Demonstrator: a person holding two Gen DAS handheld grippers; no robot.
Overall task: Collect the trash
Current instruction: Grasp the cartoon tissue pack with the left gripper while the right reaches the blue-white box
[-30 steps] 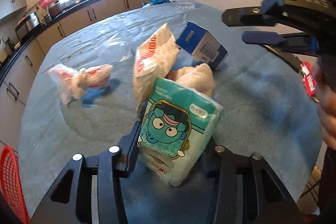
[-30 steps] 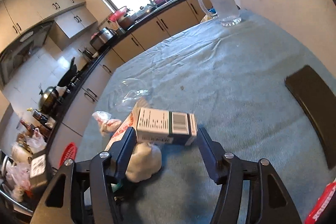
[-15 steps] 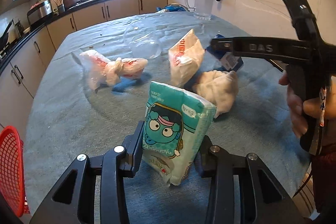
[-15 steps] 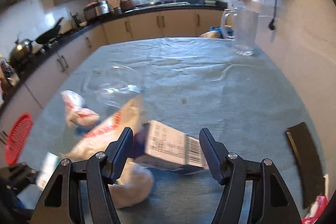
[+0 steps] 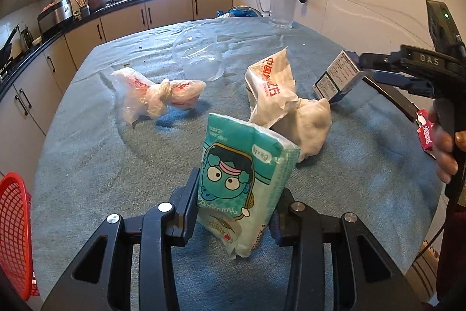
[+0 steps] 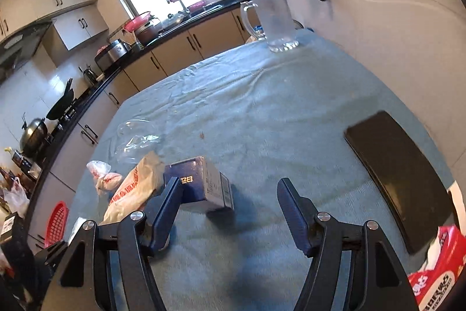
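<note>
Tissue pack [image 5: 246,182] clamped in left tool [image 5: 236,203], red basket [image 5: 13,235] beside table [image 5: 87,165]

Red basket [image 5: 13,235] cut off at left edge (tissue pack's [image 5: 244,188] lower sides behind tongs).

Glossy plastic tissue pack [image 5: 246,182]; matt cardboard box [image 6: 201,184]; rough cloth table cover [image 5: 364,165].

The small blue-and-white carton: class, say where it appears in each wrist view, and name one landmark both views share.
Left wrist: the small blue-and-white carton sits at right of centre, tilted, beside the right gripper.
Right wrist: the carton lies left of centre, against that gripper's left finger.
Shared landmark: the glass jug at the table's far edge.
</note>
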